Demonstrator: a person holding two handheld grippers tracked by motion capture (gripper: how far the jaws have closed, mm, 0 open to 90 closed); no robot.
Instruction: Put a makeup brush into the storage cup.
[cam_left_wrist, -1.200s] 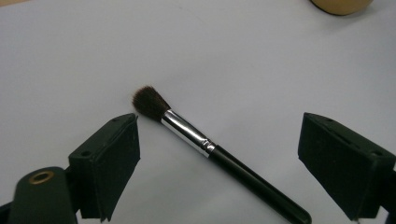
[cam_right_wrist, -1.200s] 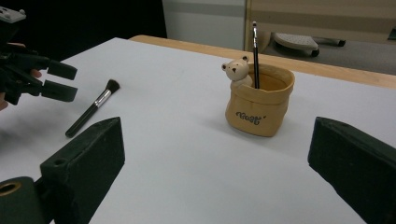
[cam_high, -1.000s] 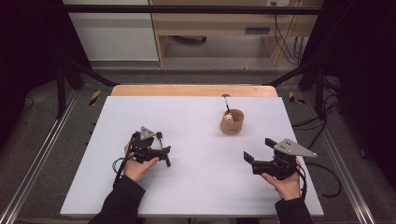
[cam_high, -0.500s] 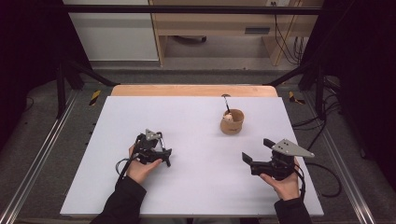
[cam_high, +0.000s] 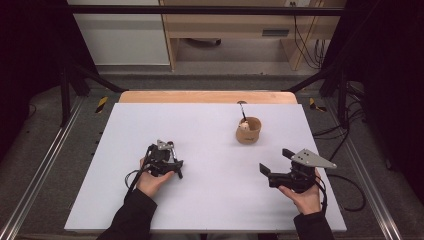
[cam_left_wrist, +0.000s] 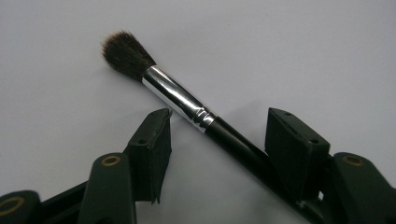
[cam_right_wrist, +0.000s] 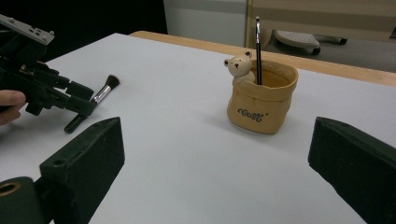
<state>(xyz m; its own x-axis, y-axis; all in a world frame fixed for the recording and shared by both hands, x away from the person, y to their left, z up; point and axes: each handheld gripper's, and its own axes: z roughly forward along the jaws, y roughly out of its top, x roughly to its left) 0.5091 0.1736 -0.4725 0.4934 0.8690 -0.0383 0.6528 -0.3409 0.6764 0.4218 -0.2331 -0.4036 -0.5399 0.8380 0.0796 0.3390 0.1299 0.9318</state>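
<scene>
A makeup brush (cam_left_wrist: 180, 101) with dark bristles, a silver ferrule and a black handle lies flat on the white table (cam_high: 210, 200). My left gripper (cam_left_wrist: 219, 116) is open and low over it, one jaw on each side of the handle, neither clearly touching. In the high view the left gripper (cam_high: 165, 160) sits left of centre. My right gripper (cam_high: 272, 172) is open with nothing between its jaws, at the front right, pointing at a tan fabric-look cup (cam_right_wrist: 261, 98). The cup carries a small bear figure (cam_right_wrist: 239, 65) and holds a thin dark brush (cam_right_wrist: 258, 46) standing upright.
The cup (cam_high: 249, 130) stands right of centre toward the back, with a wooden strip (cam_high: 207, 96) along the table's far edge. Metal rails run along both sides. A cable (cam_high: 345, 192) trails from the right gripper off the table's right edge.
The left gripper has shifted slightly right and settled lower over the lying brush. The right gripper has barely moved.
</scene>
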